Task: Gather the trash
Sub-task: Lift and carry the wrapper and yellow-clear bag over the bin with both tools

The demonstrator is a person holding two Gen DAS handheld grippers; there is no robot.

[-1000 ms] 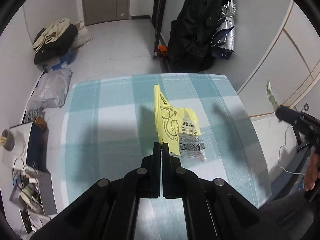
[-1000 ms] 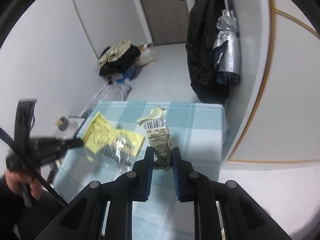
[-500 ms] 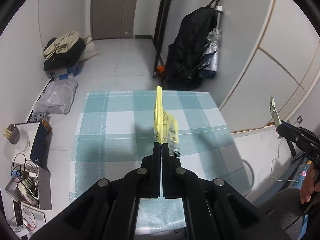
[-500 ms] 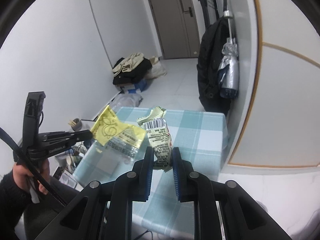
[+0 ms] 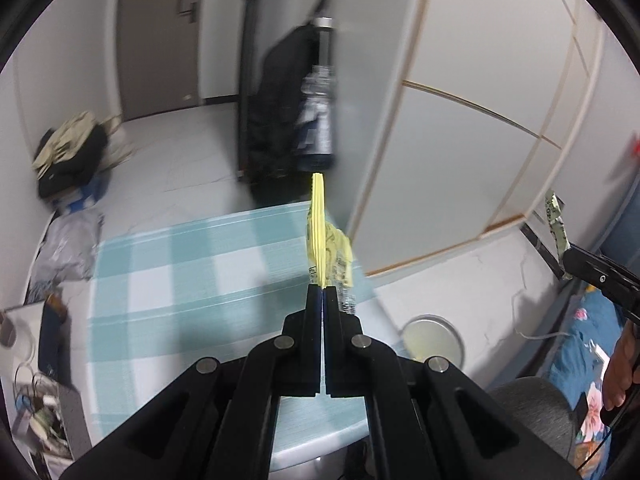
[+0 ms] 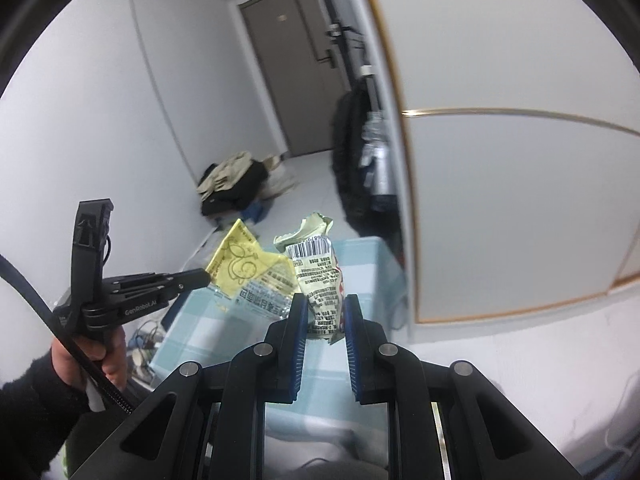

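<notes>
A table with a teal-and-white checked cloth [image 5: 192, 264] now lies further below both cameras than a second earlier, when the wrappers hung just over it; both pieces of trash have been lifted clear and swung toward the right edge. A round bin [image 5: 434, 338] on the floor beside the table, absent from the earlier left view, has come into sight, so the drop-off looks near. The left gripper [image 5: 322, 286] is fully together, pinching a yellow wrapper [image 5: 320, 224] seen edge-on. The right gripper [image 6: 326, 304] is clamped on a crumpled pale wrapper with a barcode [image 6: 318, 276], held upright above the cloth.
</notes>
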